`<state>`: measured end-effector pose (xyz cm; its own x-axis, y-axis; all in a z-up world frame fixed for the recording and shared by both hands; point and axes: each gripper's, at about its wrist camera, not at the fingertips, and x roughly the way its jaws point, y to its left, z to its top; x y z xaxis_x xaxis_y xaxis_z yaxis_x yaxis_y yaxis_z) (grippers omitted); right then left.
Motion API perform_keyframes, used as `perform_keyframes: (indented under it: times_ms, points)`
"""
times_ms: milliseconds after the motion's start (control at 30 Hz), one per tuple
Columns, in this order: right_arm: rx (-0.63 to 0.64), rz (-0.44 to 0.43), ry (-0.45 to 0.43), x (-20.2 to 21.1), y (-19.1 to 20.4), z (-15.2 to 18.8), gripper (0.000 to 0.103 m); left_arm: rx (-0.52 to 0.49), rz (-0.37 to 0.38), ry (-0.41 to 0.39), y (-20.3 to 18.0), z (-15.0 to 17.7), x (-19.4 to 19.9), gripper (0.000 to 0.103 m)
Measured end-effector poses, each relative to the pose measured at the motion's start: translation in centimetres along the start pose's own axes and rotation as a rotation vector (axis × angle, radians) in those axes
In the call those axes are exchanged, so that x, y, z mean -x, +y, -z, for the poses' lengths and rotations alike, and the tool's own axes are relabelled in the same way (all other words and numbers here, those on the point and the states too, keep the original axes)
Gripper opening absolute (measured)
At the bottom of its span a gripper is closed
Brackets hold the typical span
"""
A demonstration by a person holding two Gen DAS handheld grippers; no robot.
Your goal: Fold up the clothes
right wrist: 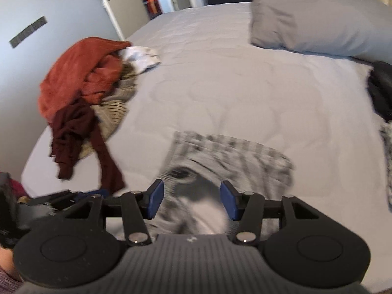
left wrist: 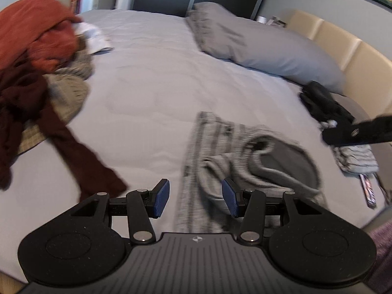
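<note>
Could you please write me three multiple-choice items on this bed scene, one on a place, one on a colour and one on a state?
1. Where does the pile of unfolded clothes lie on the bed?
A. on its left side
B. on the pillow
C. against the headboard

2. What colour is the garment on top of that pile?
A. rust orange
B. bright green
C. navy blue

3. How does the left gripper stand over the grey striped garment?
A. jaws apart, nothing clamped
C. clamped on the garment
B. clamped on the pillow

Answers:
1. A, both wrist views show the pile at the left, far from the grey pillow.
2. A, the rust orange garment drapes over the darker red and beige ones.
3. A, a clear gap shows between its blue pads, with no cloth pinched.
</note>
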<state>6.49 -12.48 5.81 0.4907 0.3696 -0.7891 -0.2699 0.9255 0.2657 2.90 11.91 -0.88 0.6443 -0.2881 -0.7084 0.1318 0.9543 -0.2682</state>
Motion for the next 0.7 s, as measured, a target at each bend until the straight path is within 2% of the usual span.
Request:
perform_keyframes:
  times_ms: [100,167,233,400,533,600,633,700]
  points:
    - [-0.025,0.029,0.005,-0.2,-1.8,1.3,0.048,-0.036,0.035,0.001,-1.7,-0.2,-0.3,0.045]
    - [-0.047,0.036,0.008,-0.4,-2.9,2.2,0.035,-0.058,0.055,0.0,-2.7,-0.2,-0.4,0.045]
    - [-0.064,0.037,0.015,-0.5,-3.7,2.9,0.031,-0.082,0.086,-0.002,-3.7,-0.3,-0.5,0.045]
    - [-0.118,-0.044,0.019,-0.8,-4.7,3.8,0.034,-0.156,0.14,-0.002,-6.1,-0.3,-1.0,0.046]
    - [-0.114,-0.073,0.029,-2.1,-4.2,4.0,0.041,-0.199,0.148,0.062,-7.1,0.4,-2.4,0.046]
    - [-0.119,-0.09,0.045,-3.0,-3.9,4.1,0.042,-0.217,0.135,0.108,-7.3,1.0,-3.3,0.04]
    - [-0.117,-0.091,0.051,-3.4,-3.7,4.2,0.043,-0.223,0.114,0.131,-7.2,1.3,-3.8,0.032]
    - [-0.104,-0.073,0.055,-4.2,-3.2,4.2,0.039,-0.217,0.086,0.166,-6.6,1.6,-4.5,0.027]
